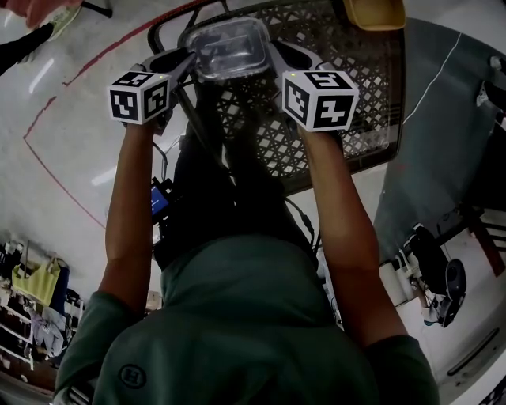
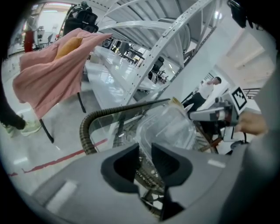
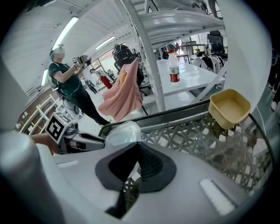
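A clear plastic container (image 1: 225, 49) hangs between both grippers above a black mesh basket (image 1: 332, 119). My left gripper (image 1: 186, 59) is shut on its left rim; in the left gripper view the thin rim of the container (image 2: 168, 127) runs down between the nearly closed jaws of that gripper (image 2: 145, 155). My right gripper (image 1: 277, 55) is shut on the opposite rim. In the right gripper view the container (image 3: 122, 131) sits just beyond the pinched jaws of the right gripper (image 3: 136, 153), with the left gripper (image 3: 83, 142) on its far side.
A yellow bowl (image 1: 373, 12) rests at the basket's far rim (image 3: 197, 131). A pink cloth (image 2: 57, 65) hangs over a stand beyond the basket. White tables and metal racks stand behind, with a water bottle (image 3: 174, 70) on one. Another person (image 3: 70, 87) stands at the left.
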The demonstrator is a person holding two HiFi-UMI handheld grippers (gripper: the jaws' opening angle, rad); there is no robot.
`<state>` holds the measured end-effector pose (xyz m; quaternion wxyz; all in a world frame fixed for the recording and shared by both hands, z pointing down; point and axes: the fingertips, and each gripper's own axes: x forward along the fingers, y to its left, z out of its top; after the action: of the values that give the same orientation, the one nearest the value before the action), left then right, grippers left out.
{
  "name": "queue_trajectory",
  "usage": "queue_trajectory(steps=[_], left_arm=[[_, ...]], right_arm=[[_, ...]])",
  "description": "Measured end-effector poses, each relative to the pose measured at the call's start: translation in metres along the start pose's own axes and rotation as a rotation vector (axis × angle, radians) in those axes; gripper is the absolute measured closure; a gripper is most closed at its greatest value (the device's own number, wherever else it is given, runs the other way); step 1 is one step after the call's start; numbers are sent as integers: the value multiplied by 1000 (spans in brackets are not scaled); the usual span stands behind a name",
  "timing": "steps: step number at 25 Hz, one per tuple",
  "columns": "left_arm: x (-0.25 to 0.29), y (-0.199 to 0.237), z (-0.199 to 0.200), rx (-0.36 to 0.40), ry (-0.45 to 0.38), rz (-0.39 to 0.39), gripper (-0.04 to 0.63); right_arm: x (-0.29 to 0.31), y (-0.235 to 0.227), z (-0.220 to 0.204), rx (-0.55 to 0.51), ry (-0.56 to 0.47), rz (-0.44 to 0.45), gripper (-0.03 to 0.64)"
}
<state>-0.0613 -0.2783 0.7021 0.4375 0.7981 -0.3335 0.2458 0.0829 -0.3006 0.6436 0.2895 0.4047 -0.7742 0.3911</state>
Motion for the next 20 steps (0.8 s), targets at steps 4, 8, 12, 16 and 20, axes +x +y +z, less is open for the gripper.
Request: queue_trajectory(steps=[4,8,12,16,20], left_arm=[[1,3,-2,-13,10,-3,561],[1,0,-1,-28,11,-18,572],[-7,-8,11,-23,-4,-21,580],[-15,-12,22,-11,-16,-17,583],[-19,-12,28,-5,-33,-17,583]], right_arm=[[3,-3,-8,12,13,-3,614],[0,-6,-9,12,15,-7,614],[-11,-5,2,7,1,-4,614],[-19,-2,11,6,-19,6,614],[-23,2,17,11,-47,18,614]])
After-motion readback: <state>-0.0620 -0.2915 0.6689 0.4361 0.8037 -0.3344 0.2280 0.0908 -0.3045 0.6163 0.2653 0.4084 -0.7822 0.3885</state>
